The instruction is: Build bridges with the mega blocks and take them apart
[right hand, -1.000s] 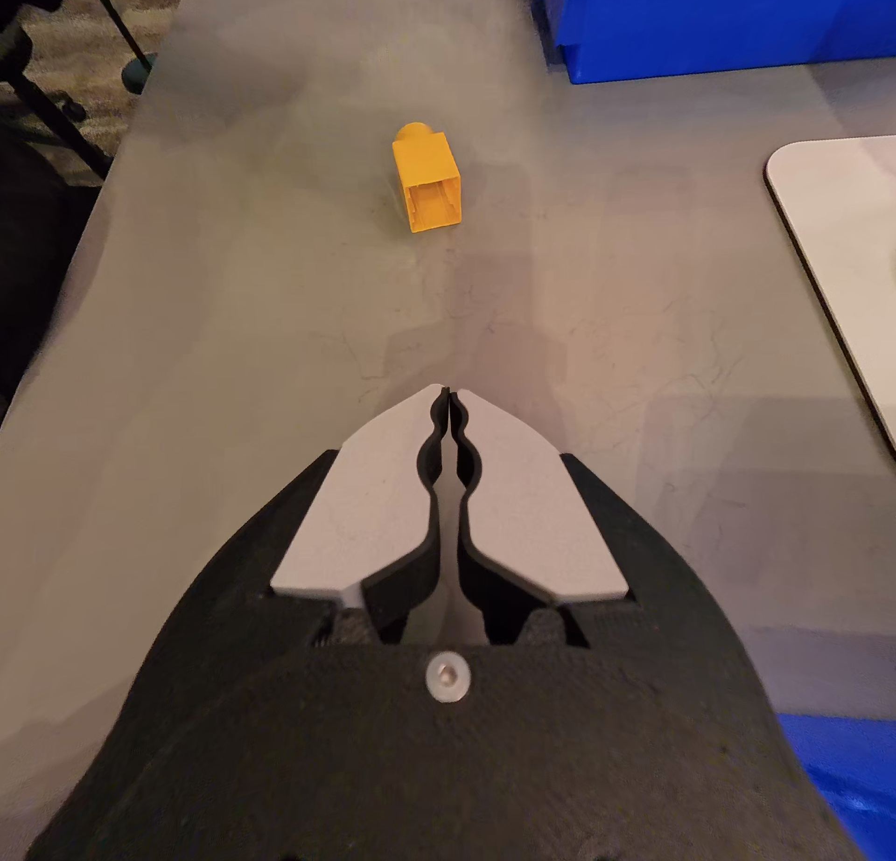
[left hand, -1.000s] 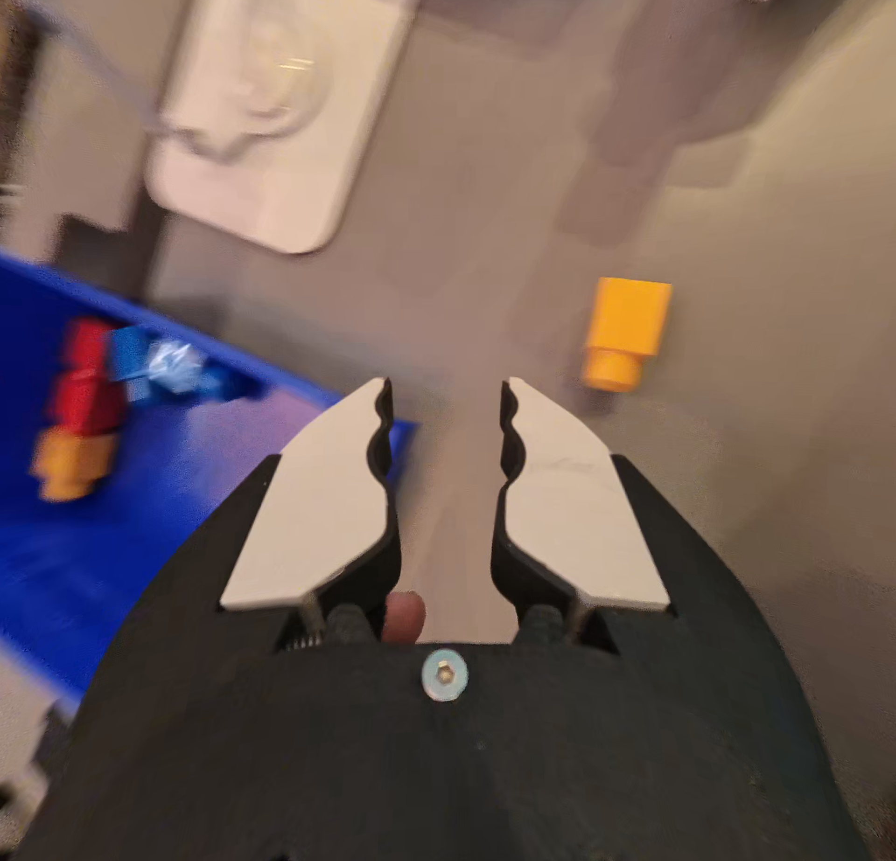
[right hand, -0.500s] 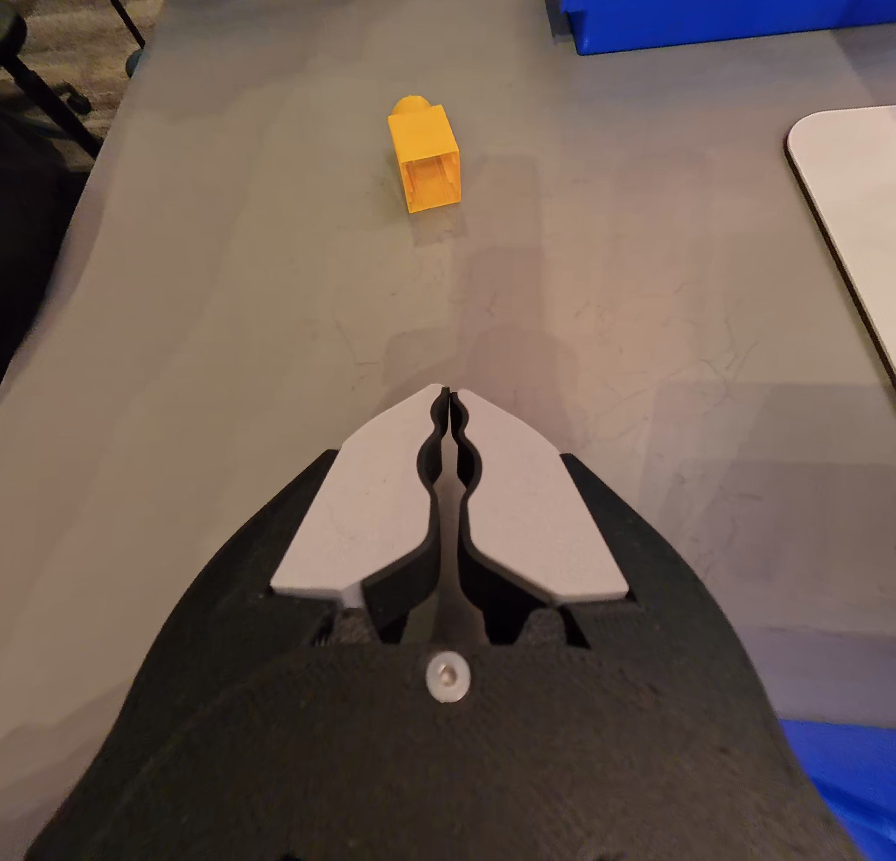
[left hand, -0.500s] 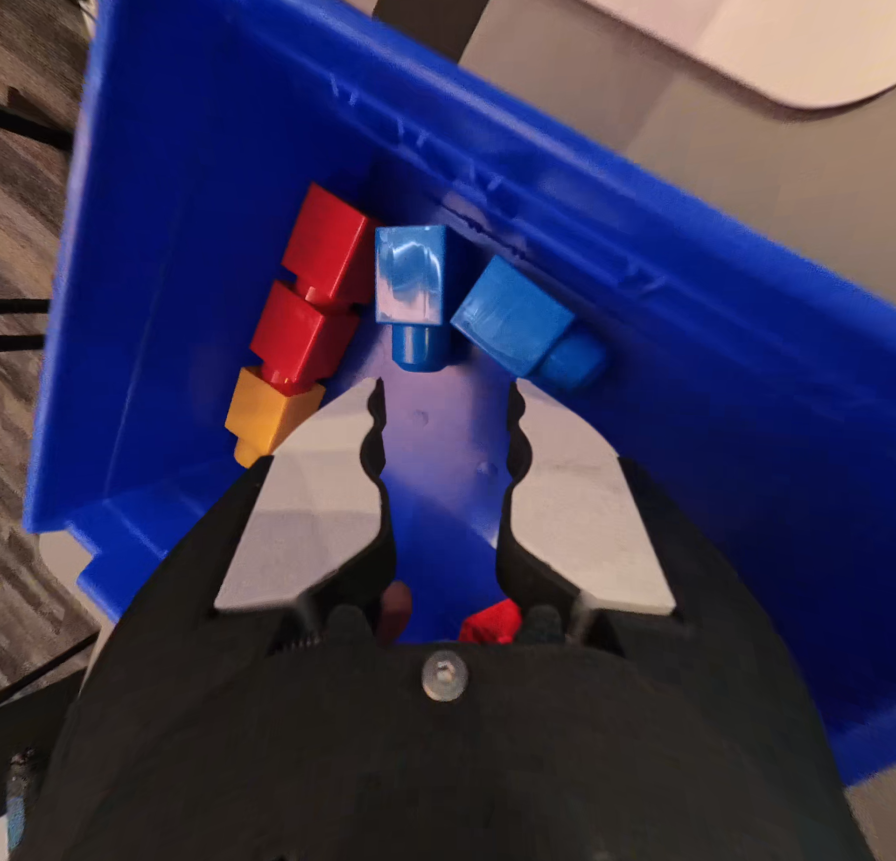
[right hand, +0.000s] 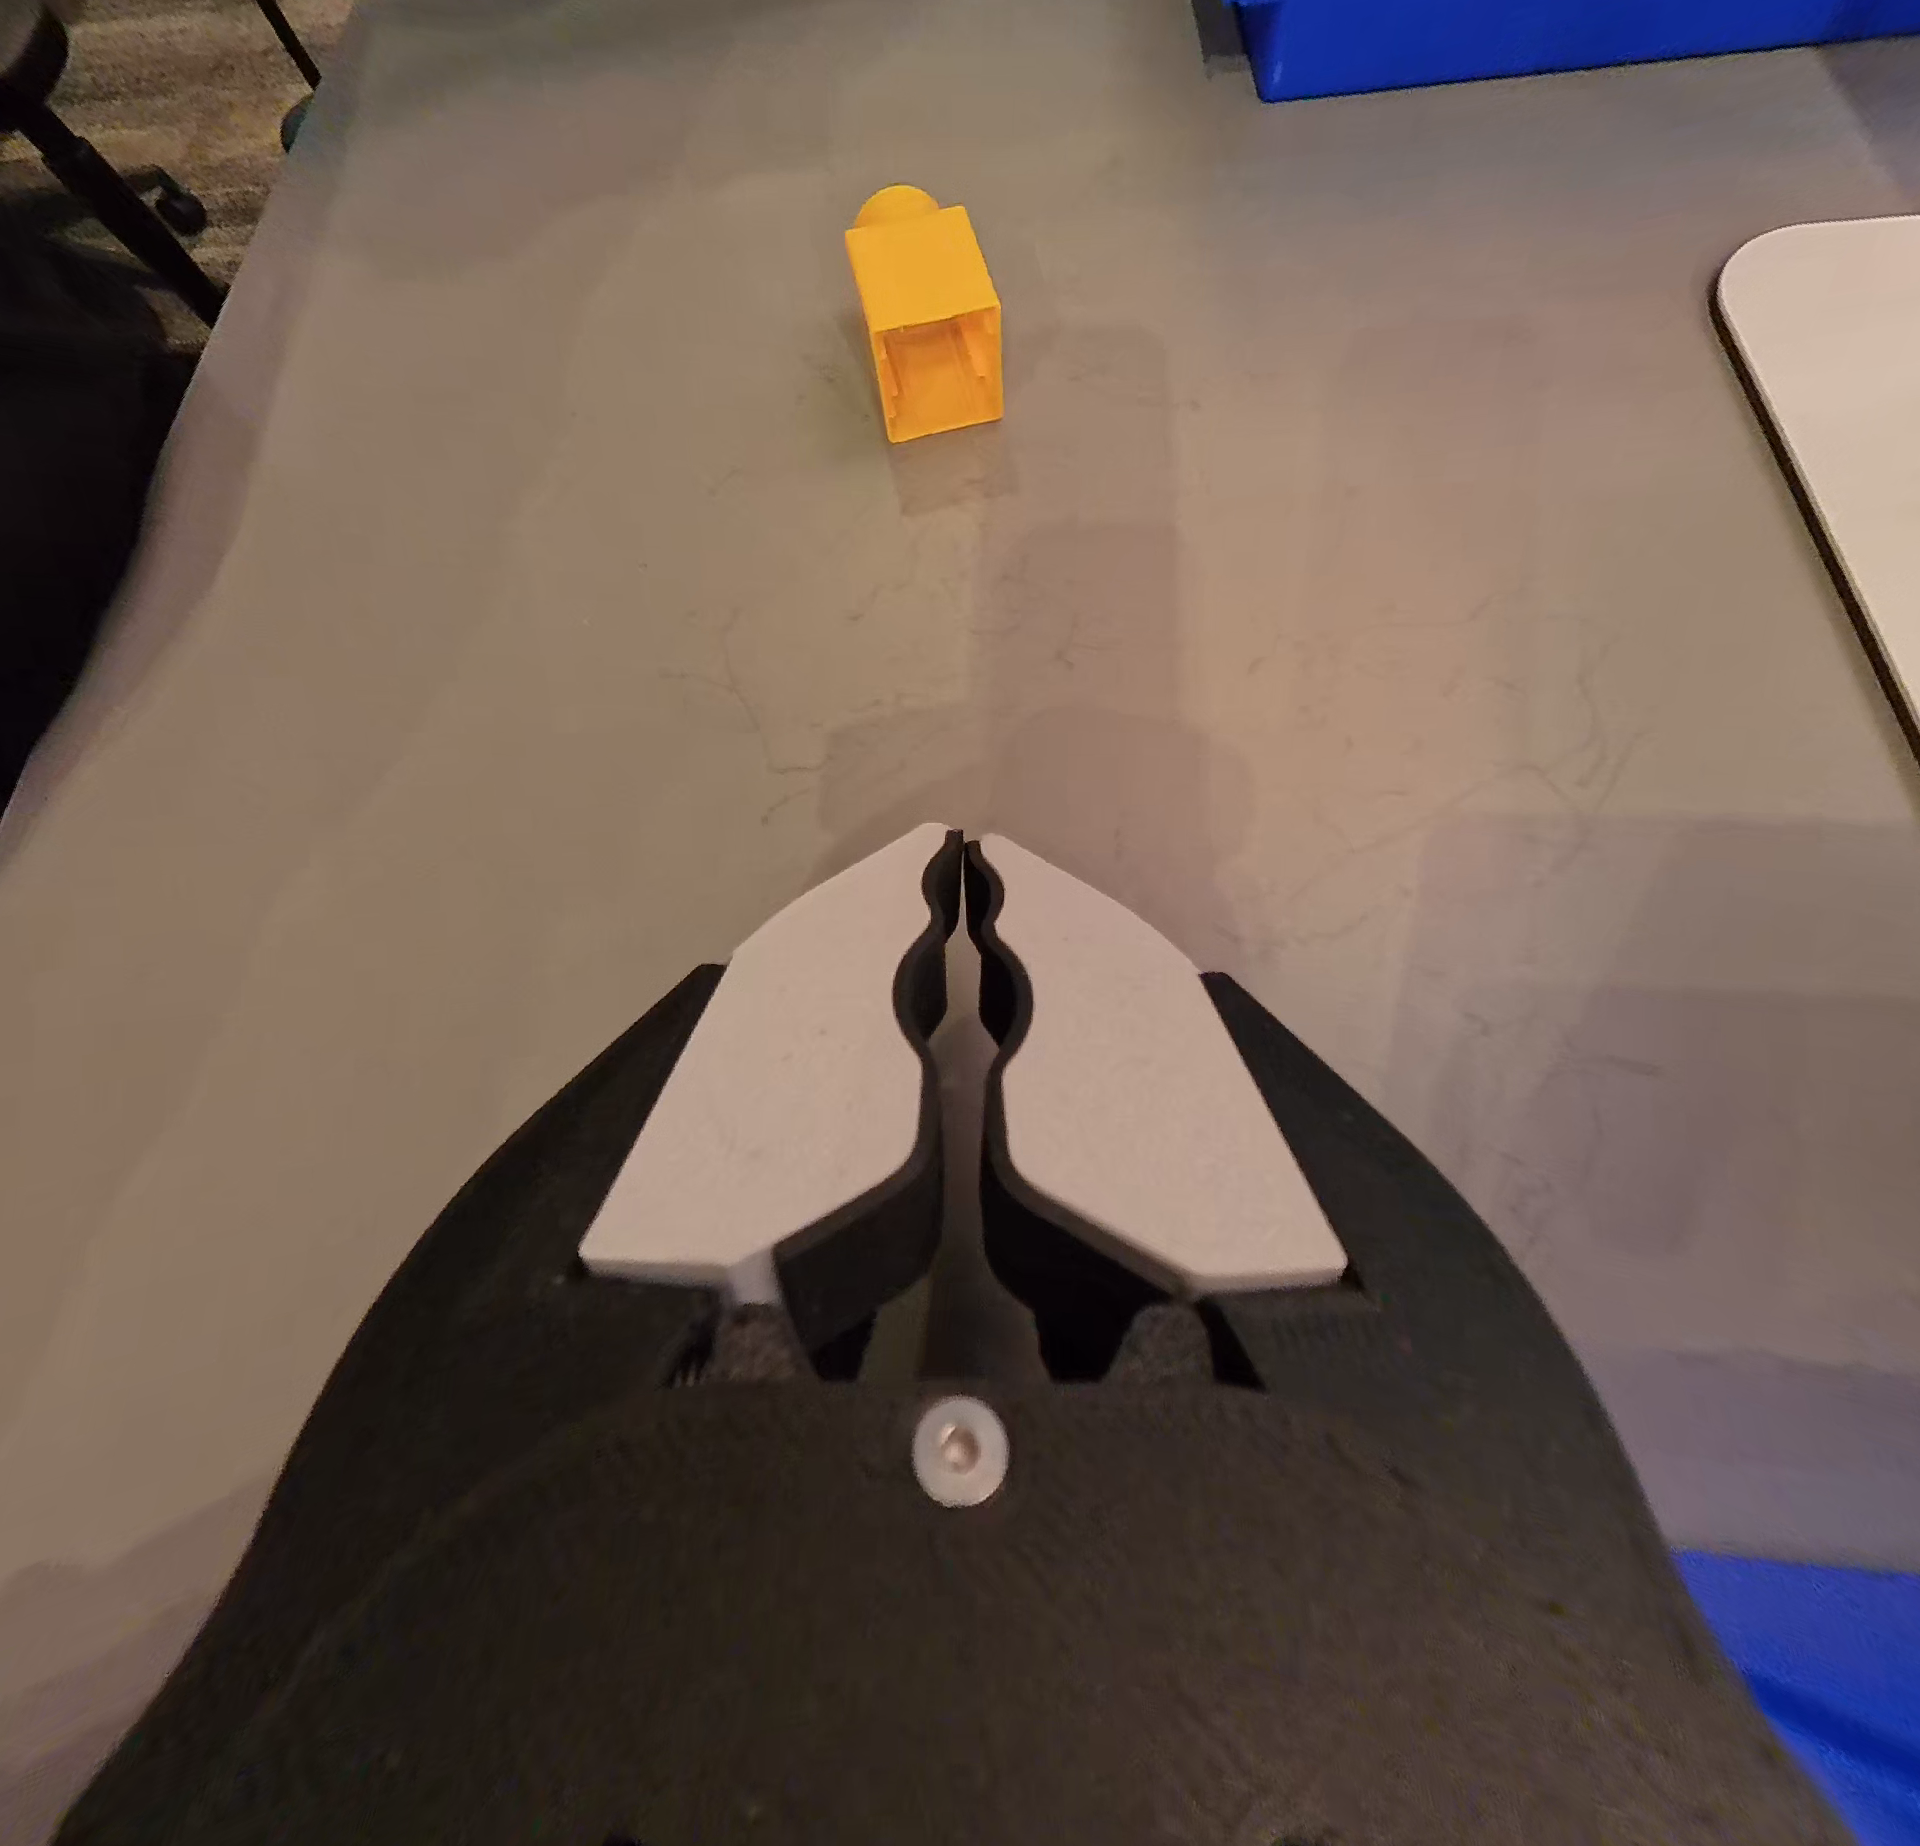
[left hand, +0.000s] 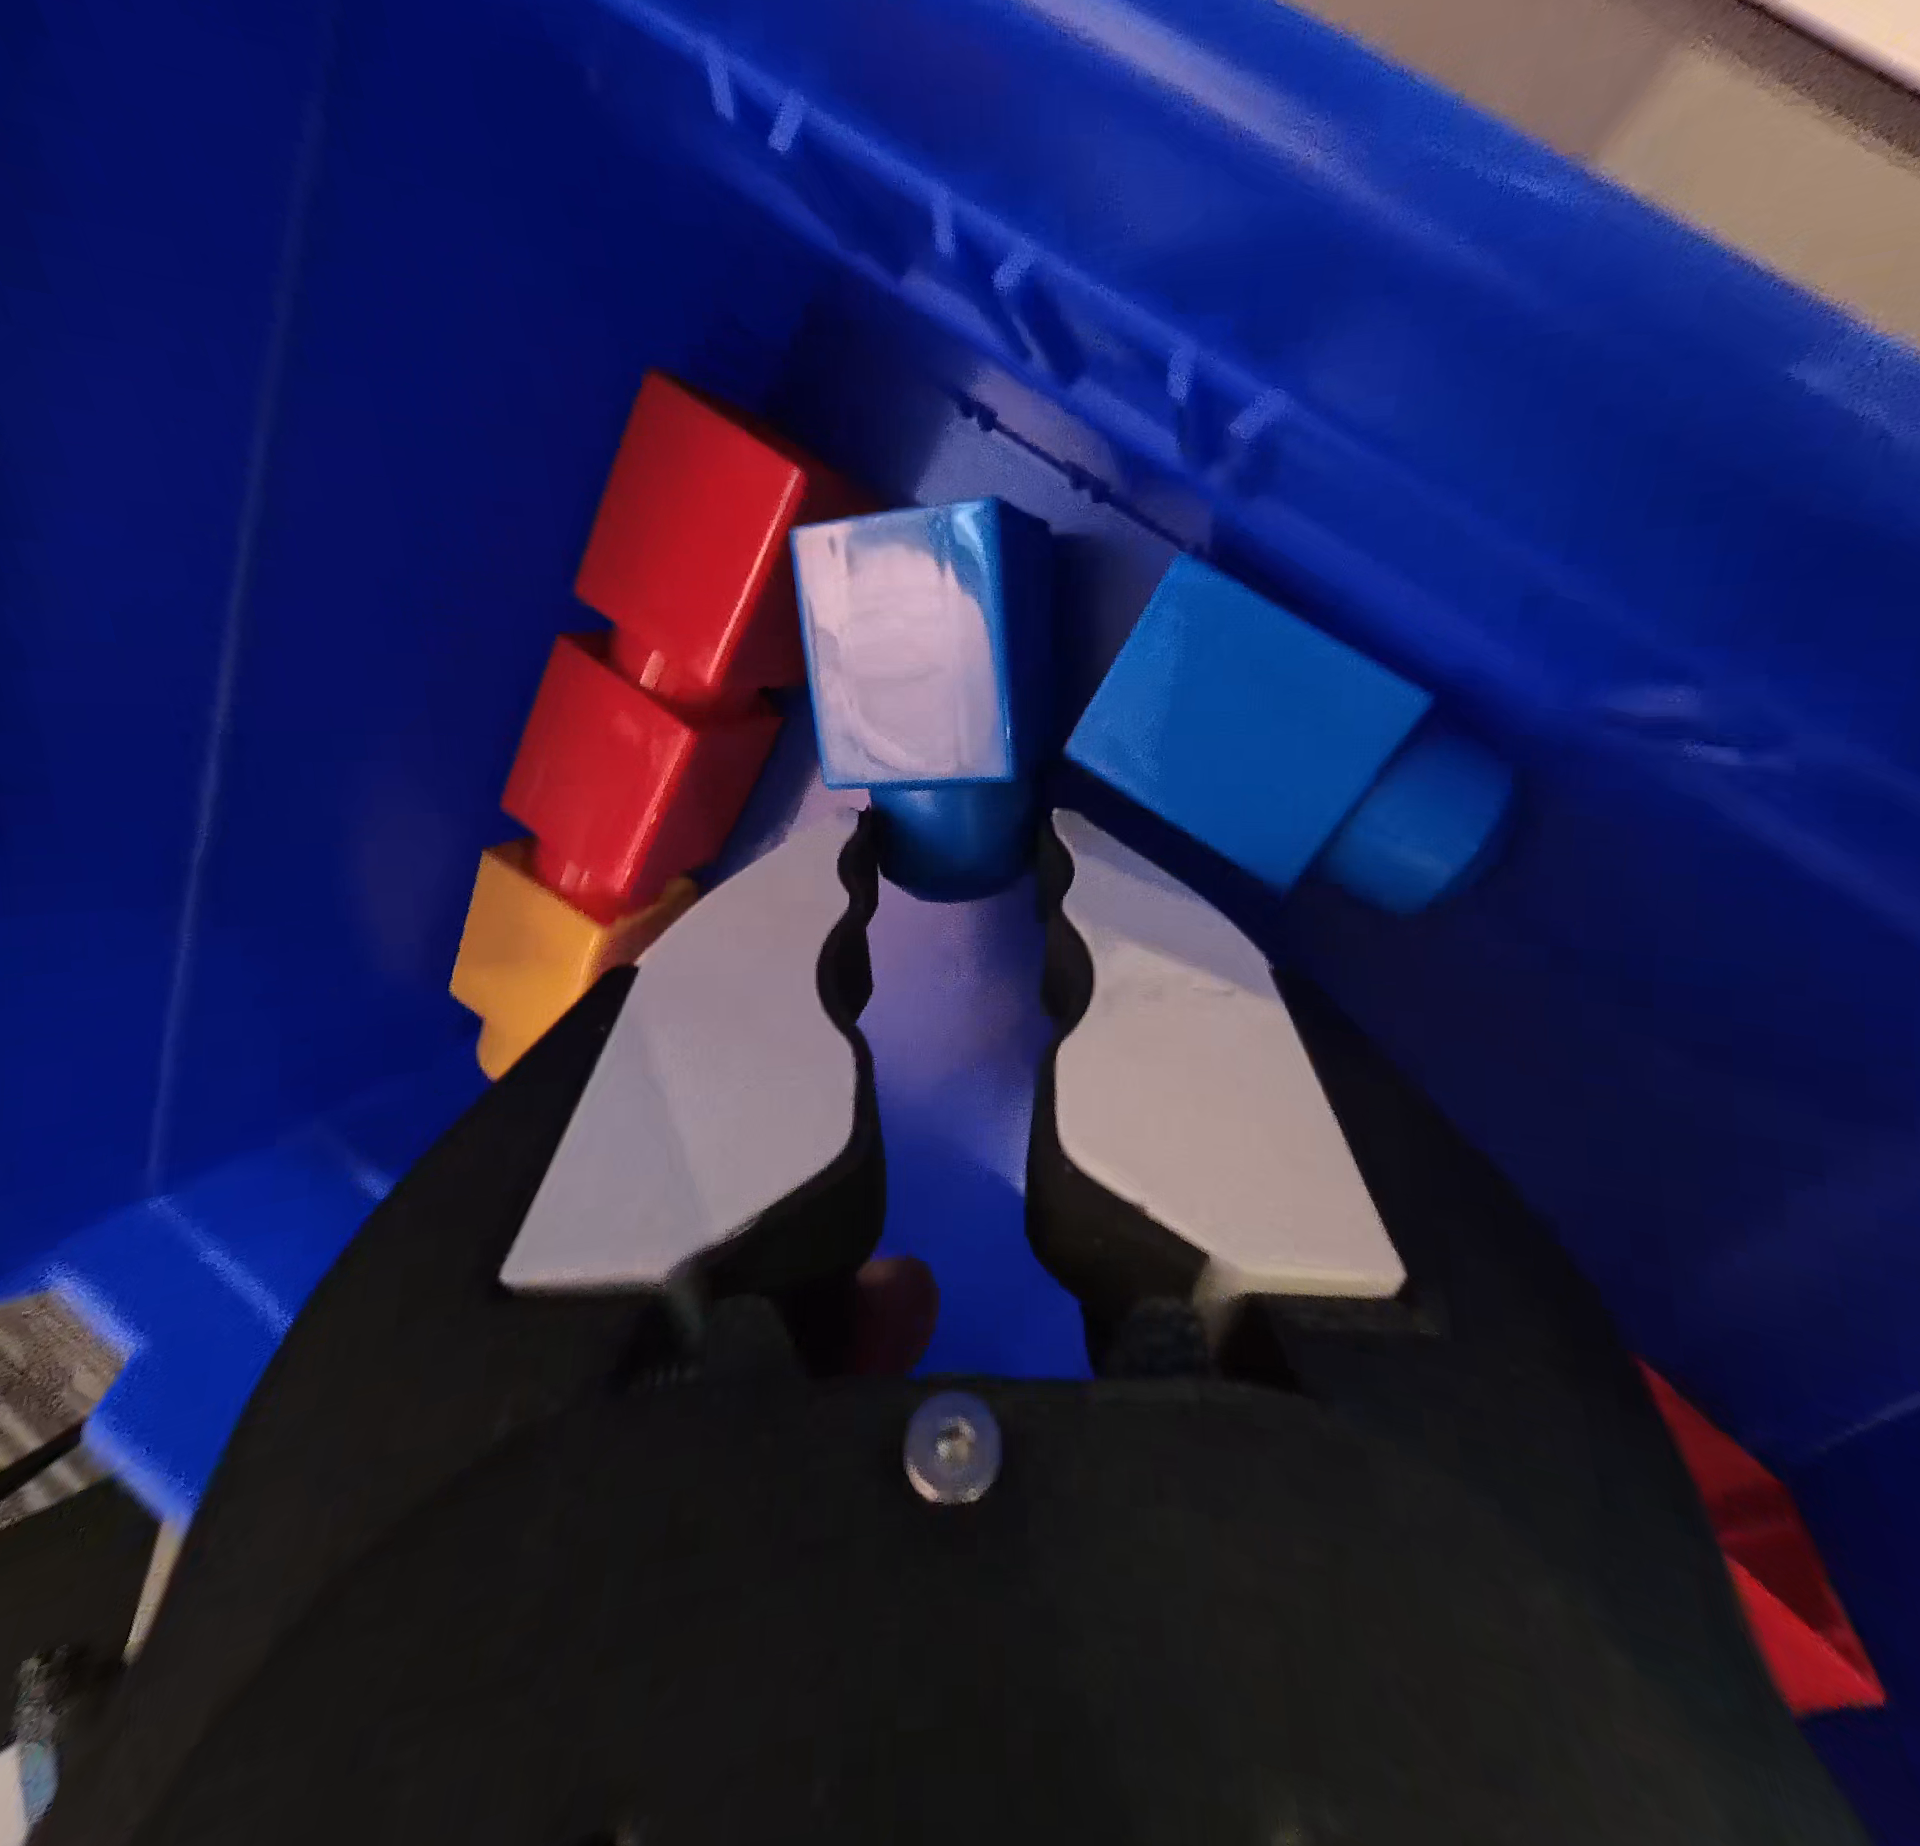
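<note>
Left wrist view: the left gripper [left hand: 951, 840] pinches a blue block [left hand: 904, 653] by its stud; lifting straight out of the bin [left hand: 1351, 290] should avoid snagging neighbours.

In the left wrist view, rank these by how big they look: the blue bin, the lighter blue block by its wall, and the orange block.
1. Blue bin, by far.
2. Lighter blue block.
3. Orange block, though the claw covers part of it, so its full size is unsure.
</note>
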A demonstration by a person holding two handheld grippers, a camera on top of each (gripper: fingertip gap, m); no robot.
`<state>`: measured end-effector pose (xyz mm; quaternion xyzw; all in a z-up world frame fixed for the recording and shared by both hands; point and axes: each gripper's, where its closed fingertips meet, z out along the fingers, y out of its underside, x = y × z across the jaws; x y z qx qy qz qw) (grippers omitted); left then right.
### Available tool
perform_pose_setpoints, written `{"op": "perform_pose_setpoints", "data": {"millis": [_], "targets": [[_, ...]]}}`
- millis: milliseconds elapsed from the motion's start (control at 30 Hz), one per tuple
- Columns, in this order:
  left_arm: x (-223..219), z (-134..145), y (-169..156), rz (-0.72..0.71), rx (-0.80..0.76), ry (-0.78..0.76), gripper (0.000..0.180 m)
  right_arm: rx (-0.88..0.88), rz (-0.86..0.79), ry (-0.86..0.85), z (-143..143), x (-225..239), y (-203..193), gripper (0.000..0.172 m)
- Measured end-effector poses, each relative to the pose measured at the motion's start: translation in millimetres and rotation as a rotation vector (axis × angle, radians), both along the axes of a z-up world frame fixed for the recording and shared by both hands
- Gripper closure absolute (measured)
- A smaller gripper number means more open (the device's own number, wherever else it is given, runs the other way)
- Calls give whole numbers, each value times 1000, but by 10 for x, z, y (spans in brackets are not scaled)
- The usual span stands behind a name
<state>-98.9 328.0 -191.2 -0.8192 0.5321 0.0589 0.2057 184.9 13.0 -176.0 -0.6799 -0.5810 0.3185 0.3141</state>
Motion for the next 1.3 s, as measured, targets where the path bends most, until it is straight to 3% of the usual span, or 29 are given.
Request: {"op": "perform_pose_setpoints", "data": {"millis": [167,367,500,600,900,1200,1300], "targets": [[-189,417,-361,20,70,12,152,3,-2,9,16,-1,0,172],[-110,1051,-1339,-28,146,-79,152,-5,9,7,-14,-14,-30,172],[265,1110,-2121,-148,140,-136,152,1,13,3,-17,-23,-39,172],[673,940,-2586,-250,78,-189,152,1,14,-1,-29,-24,-40,172],[911,197,-2652,-300,-37,-49,152,8,21,-17,-54,-27,-54,172],[970,-87,-2682,-299,-134,-50,150,6,32,-26,-73,-36,-79,171],[906,21,-2731,-293,-134,-77,146,2,31,-21,-69,-33,-76,171]]}}
